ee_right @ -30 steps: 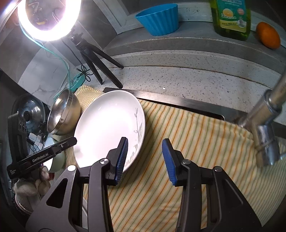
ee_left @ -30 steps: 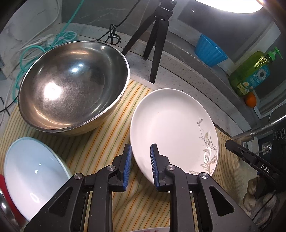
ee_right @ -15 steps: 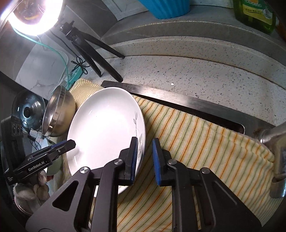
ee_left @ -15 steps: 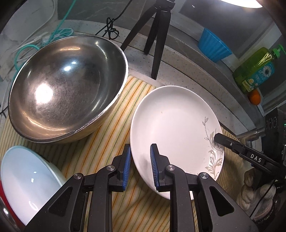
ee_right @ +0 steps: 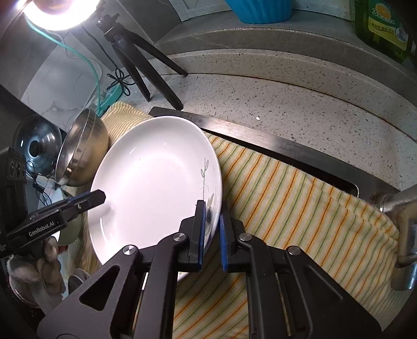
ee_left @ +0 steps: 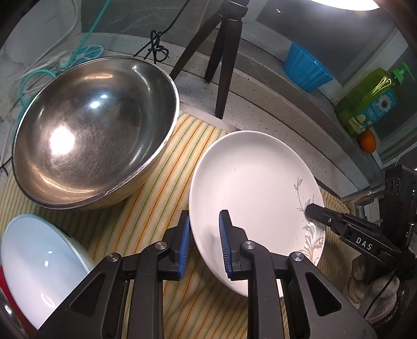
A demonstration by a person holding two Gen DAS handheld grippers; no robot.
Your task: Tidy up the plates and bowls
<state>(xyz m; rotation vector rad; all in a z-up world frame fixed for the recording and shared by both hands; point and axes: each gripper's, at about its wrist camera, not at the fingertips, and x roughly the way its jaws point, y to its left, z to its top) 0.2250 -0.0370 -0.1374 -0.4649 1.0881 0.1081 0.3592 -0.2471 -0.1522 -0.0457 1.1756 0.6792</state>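
Pale blue bowl (ee_left: 36,271) and soap bottle (ee_right: 385,23), both edge-cropped.

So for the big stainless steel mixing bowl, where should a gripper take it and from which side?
Grip the stainless steel bowl by its thin rolled rim, one finger inside and one outside. It tilts open toward the left gripper, so the near lower rim above the striped cloth is probably easiest.

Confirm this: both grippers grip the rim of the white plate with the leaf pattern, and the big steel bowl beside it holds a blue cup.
Wrong on the cup. The left wrist view shows the big steel bowl empty. The rest stands: the left gripper and the right gripper each grip the rim of the white plate with the leaf pattern.
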